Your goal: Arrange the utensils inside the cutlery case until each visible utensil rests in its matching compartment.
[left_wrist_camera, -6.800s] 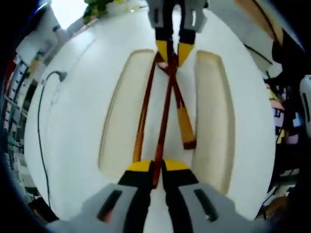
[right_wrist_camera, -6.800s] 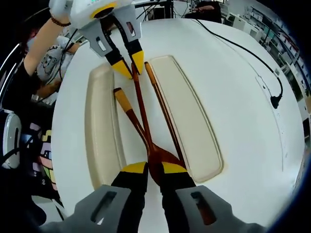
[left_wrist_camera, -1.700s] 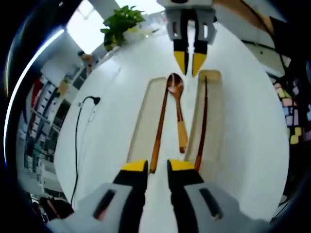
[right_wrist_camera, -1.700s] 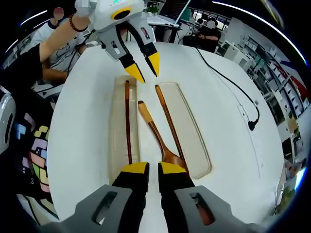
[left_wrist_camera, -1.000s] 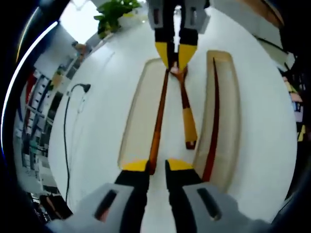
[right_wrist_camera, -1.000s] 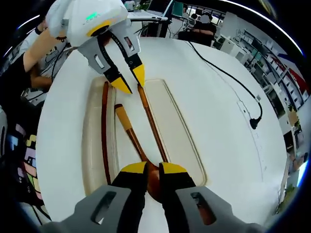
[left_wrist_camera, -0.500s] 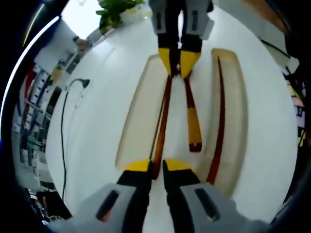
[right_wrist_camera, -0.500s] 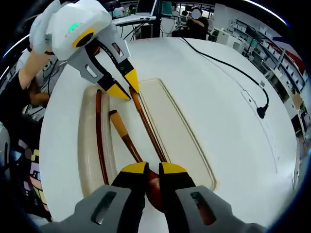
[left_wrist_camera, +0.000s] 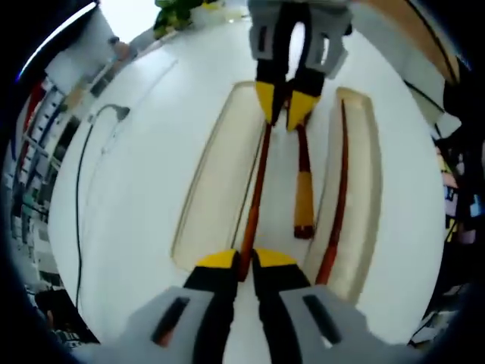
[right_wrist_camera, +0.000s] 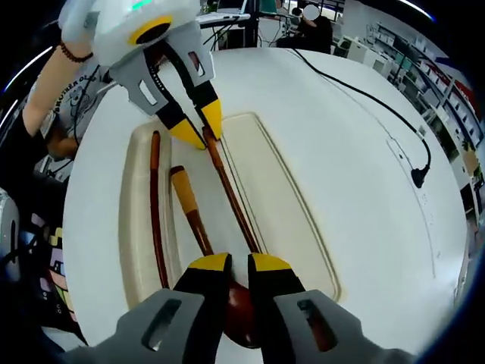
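No text, label, brand, number or sign can be read in either view. A person's pale shirt [right_wrist_camera: 79, 95] at the edge of the right gripper view carries a dark print, but it is too blurred and small to make out.
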A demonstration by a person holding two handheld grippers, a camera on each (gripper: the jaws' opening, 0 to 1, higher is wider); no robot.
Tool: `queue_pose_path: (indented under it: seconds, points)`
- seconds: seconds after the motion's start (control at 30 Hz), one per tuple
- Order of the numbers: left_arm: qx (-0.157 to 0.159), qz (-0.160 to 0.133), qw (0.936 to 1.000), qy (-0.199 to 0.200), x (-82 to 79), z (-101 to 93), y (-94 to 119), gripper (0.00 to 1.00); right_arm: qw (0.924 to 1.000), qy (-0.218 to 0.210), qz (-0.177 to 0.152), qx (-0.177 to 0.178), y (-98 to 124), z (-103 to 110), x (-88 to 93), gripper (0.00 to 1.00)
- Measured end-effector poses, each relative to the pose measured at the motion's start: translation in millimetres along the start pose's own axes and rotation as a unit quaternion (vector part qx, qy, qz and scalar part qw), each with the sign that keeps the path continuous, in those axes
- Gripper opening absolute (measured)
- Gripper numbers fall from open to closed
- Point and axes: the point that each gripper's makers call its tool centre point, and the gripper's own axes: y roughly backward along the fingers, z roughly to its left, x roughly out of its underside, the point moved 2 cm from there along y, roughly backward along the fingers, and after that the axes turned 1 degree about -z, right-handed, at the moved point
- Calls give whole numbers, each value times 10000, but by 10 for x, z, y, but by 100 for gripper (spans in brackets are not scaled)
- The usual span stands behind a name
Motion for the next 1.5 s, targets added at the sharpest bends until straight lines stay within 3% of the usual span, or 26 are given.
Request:
queue_pose_path:
  seconds: [0.07,0.2,0.4,0.7,0.83,1.07,1.13,1.17,1.2,1.3,1.43,1.5]
  points:
    - [104,-19,9999,-36,0,4,-4,7,9998,188,14,-112,-10,22,9,10]
    - [351,-54,9994,47,-4,15,-14,8,9998,158,-4,-128,6,20,29,10]
    - [409,-22,9990,-181,-23,-17,-30,7,10000,88,-3,-35,36,-48,72,10]
    - [555,348,9961,-593,-53,-20,-63,6,9998,176,24,65,110,-102,94,11]
    - [566,529,9915,-1048,-61,-34,-72,6,9998,196,-41,58,86,-121,95,11]
    - [564,773,9867,-1316,-74,-55,-91,6,9997,224,22,-8,30,-116,181,10]
    - [567,808,9866,-1298,-73,-48,-87,6,9994,327,70,-45,27,-106,176,10]
    - [588,820,9870,-1250,-76,-38,-84,6,9982,572,140,-98,27,-101,179,10]
    - [610,828,9890,-1060,-74,-38,-83,6,9974,683,189,-132,25,-100,166,10]
    - [650,758,9896,-1037,-63,-28,-70,6,9978,535,372,-142,13,-111,139,10]
    - [748,757,9878,-1138,-69,-26,-73,6,9934,890,662,-296,8,-113,116,11]
    - [821,775,9887,-990,-74,-7,-77,6,9928,927,665,-352,7,-119,112,11]
